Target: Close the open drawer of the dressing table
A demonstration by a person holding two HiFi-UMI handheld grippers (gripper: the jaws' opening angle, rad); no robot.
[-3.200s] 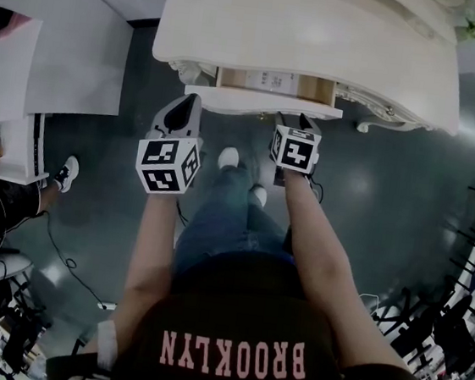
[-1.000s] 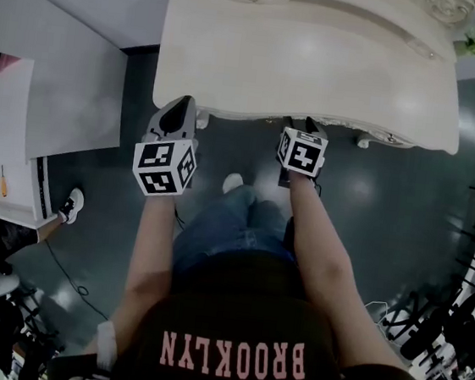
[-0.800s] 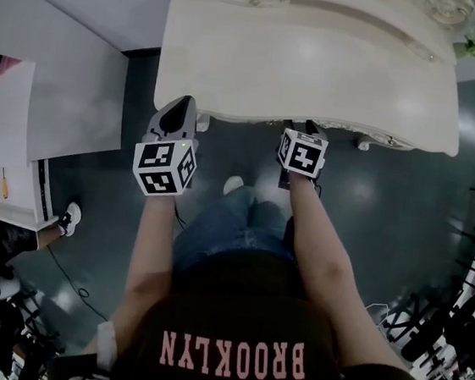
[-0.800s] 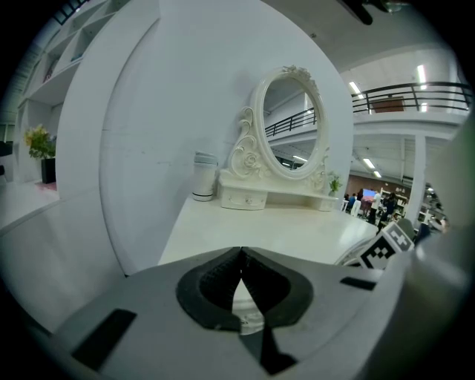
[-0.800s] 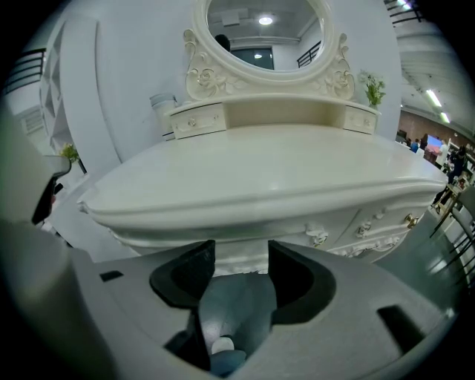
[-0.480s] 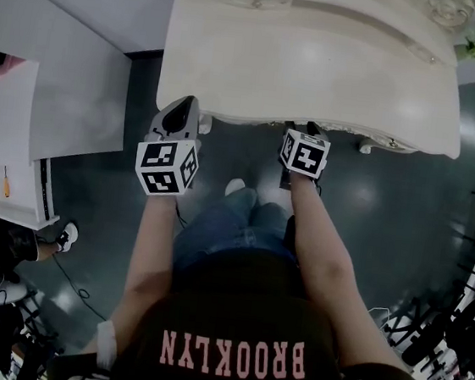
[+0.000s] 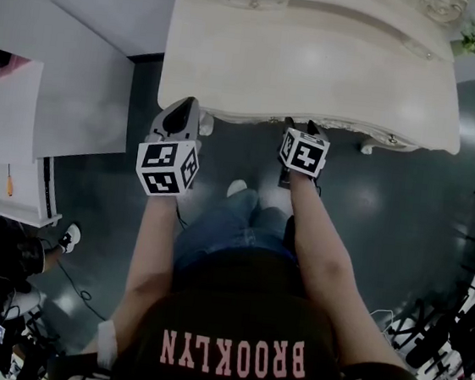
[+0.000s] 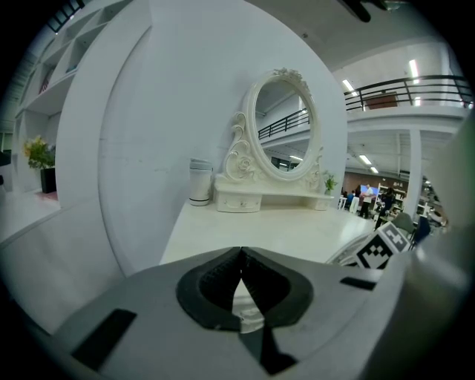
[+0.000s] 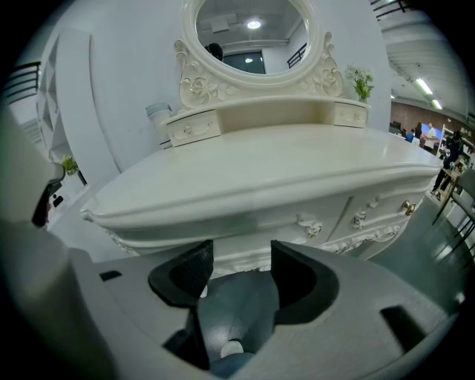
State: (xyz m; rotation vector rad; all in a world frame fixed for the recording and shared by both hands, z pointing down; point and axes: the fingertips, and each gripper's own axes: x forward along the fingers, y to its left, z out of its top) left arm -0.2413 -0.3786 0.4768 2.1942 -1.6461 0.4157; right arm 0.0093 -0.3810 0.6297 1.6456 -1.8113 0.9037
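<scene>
The bench [image 7: 311, 65] looks heavy and rigid. Its drawer [image 9: 223, 231] sits flush under the front edge; probably light and free-sliding, best pushed on its flat face. Right tool [image 9: 242, 269], jaws just opening, spread on nothing; left tool [image 8: 240, 260] pressed together.

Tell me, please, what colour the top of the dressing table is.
Cream white with a slight sheen; the dressing table top shows best in the head view.
</scene>
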